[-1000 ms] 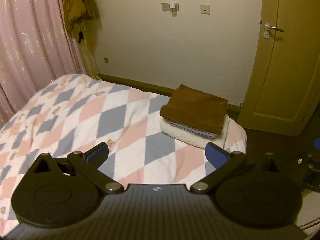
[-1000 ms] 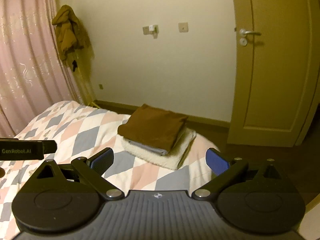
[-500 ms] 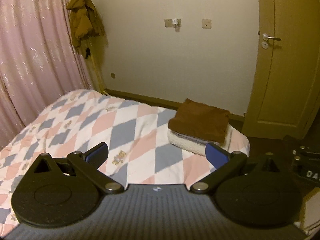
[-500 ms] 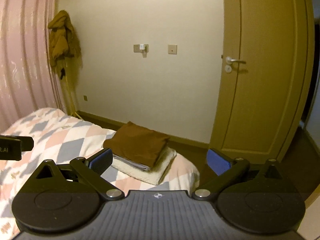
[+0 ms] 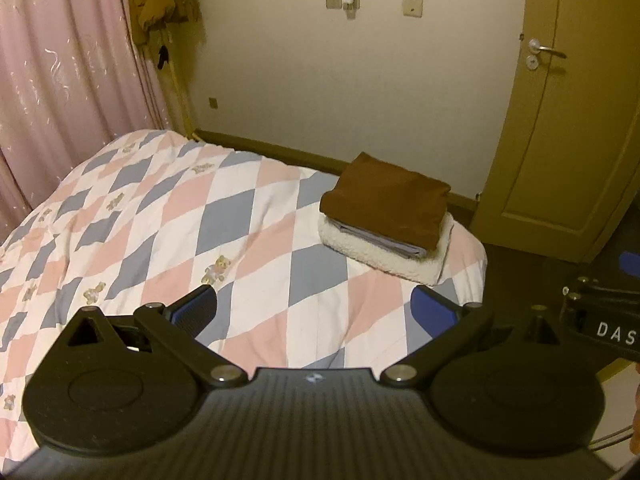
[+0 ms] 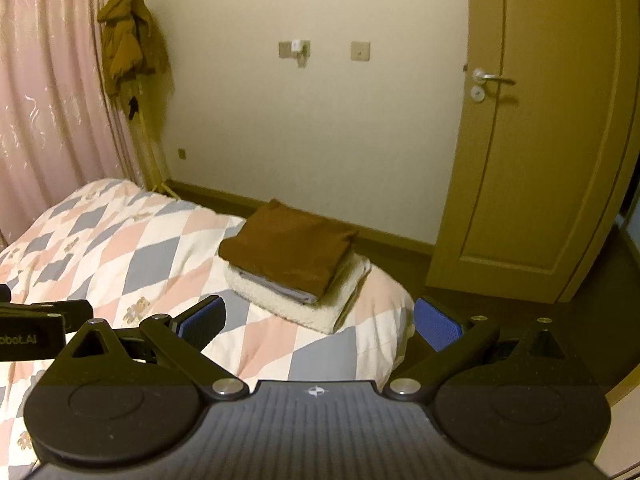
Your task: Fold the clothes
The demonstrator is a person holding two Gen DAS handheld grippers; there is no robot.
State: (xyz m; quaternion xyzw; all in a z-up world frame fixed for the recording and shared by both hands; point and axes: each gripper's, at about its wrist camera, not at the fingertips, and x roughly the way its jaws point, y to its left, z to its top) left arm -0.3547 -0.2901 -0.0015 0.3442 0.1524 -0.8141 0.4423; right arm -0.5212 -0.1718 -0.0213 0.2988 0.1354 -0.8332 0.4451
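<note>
Folded stack at the bed's far corner
Left gripper and right gripper gape wide, empty; quilt beside the stack lies bare.

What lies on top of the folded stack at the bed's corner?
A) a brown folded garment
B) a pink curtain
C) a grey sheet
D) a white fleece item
A: the brown folded garment tops the stack, with a thin grey layer under it and a white fleece item at the bottom.
</note>
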